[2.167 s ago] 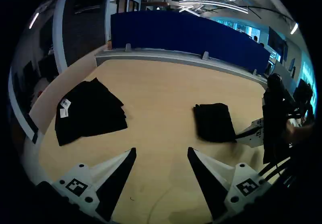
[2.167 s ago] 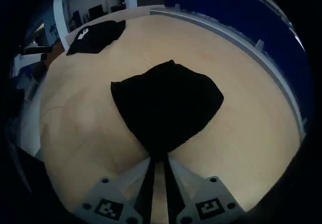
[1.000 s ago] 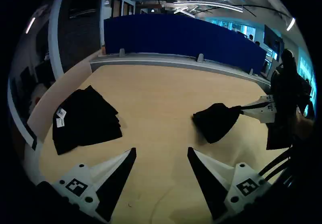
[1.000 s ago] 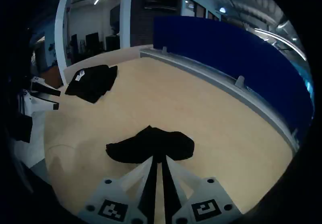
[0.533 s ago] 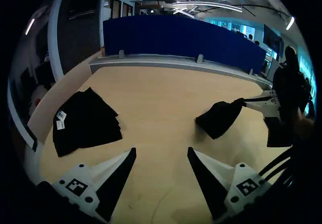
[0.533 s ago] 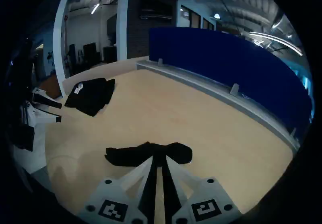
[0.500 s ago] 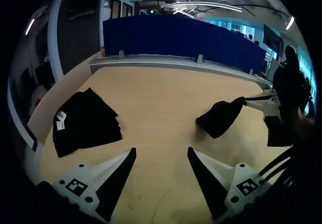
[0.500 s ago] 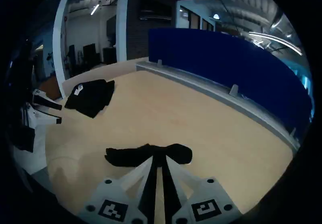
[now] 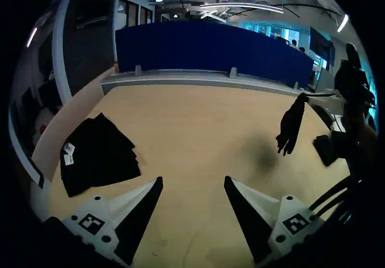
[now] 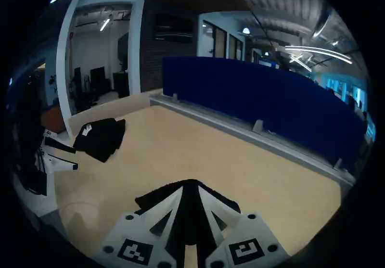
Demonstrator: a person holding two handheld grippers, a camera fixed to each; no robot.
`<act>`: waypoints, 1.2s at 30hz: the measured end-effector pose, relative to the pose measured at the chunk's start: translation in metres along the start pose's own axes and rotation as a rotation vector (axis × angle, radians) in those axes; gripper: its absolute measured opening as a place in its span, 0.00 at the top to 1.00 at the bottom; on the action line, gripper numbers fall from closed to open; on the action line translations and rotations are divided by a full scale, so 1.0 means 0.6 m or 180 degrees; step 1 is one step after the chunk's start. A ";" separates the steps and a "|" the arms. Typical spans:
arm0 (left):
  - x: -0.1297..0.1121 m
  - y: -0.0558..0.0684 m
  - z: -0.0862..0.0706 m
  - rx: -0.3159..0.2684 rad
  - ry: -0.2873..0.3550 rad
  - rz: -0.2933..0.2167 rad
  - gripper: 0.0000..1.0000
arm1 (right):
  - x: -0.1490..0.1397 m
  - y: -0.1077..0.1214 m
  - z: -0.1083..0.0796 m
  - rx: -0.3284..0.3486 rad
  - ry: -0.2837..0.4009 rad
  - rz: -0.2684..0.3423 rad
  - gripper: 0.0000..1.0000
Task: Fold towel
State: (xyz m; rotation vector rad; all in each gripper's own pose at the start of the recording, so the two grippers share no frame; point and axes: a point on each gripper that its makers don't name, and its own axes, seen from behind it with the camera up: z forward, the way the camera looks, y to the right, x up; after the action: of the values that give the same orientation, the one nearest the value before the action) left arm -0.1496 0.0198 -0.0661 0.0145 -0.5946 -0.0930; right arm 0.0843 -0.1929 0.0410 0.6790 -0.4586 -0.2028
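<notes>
A black towel (image 9: 290, 128) hangs limp in the air over the right part of the wooden table (image 9: 202, 119), casting a dark shadow below. My right gripper (image 9: 304, 95) holds it by its top edge. In the right gripper view, my right gripper (image 10: 190, 185) is shut on the black towel (image 10: 159, 198), which bunches around and under the fingers. My left gripper (image 9: 193, 179) stands open low over the table's near edge, with nothing between its fingers. It also appears as a white gripper (image 10: 57, 155) at the far left of the right gripper view.
A stack of folded black towels (image 9: 96, 155) with white tags lies at the table's left, seen too as a black stack (image 10: 101, 137). A blue partition (image 9: 207, 46) runs along the far edge. A person's hand and arm (image 9: 358, 123) are at the right, beside a dark object (image 9: 325, 148).
The right gripper has lifted the black towel off the table; it went from lying flat to hanging in the air. The left gripper has stayed open in place.
</notes>
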 end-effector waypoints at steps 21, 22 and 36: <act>0.022 0.067 0.026 -0.0158 -0.0036 0.0101 0.06 | -0.062 0.288 -0.194 -0.0717 -0.0221 0.0105 0.92; 0.022 0.070 0.027 -0.0162 -0.0038 0.0106 0.06 | -0.068 0.299 -0.201 -0.0740 -0.0237 0.0109 0.92; 0.031 0.110 0.040 -0.0202 -0.0080 0.0222 0.06 | -0.122 0.400 -0.240 -0.0896 -0.0349 0.0246 0.92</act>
State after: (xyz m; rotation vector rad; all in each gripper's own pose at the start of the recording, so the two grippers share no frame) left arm -0.1421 0.0839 -0.0331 -0.0689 -0.6163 -0.0444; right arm 0.0956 0.0944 0.0724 0.3751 -0.5483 -0.2271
